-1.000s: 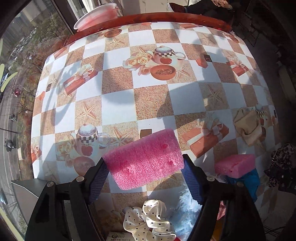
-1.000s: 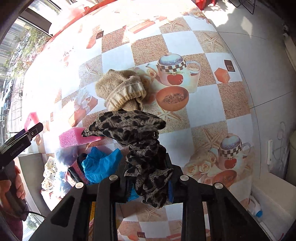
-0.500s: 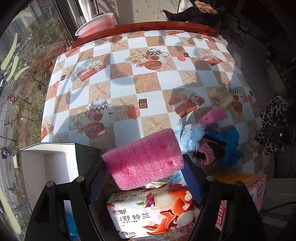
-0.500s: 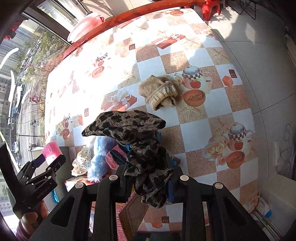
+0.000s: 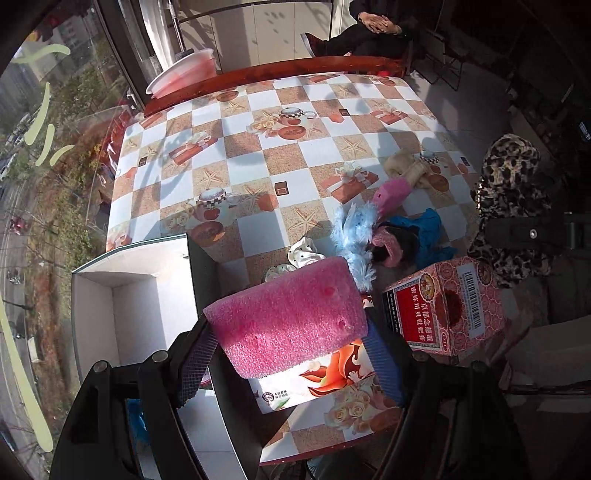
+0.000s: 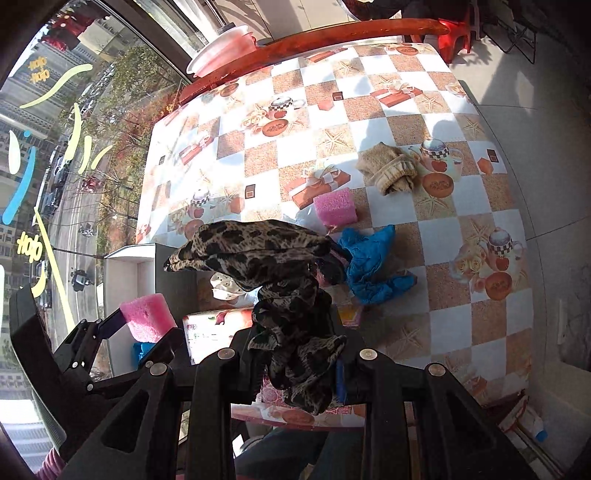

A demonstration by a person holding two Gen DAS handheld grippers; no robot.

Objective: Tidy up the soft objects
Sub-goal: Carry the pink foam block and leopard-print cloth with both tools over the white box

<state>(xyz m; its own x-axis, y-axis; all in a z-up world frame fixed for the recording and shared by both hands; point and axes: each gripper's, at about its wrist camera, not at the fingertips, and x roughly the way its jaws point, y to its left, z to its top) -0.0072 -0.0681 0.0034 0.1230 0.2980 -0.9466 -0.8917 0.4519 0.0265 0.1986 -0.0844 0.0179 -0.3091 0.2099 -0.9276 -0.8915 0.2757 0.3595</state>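
Note:
My left gripper is shut on a pink foam sponge, held in the air above the table's near edge, beside an open white box. The right wrist view shows that sponge too, low on the left. My right gripper is shut on a leopard-print cloth that drapes over its fingers; the cloth hangs at the right of the left wrist view. On the checked tablecloth lie a second pink sponge, a blue cloth, a beige knitted hat, a light blue fluffy piece and a white dotted scrunchie.
A tissue pack and a red carton sit at the table's near edge. A pink basin stands behind the far left corner by the window. A seated person is beyond the far edge. Tiled floor lies to the right.
Both grippers rose and drew back from the table with their loads, so more of the table shows. The white box, tissue pack and red carton came into view.

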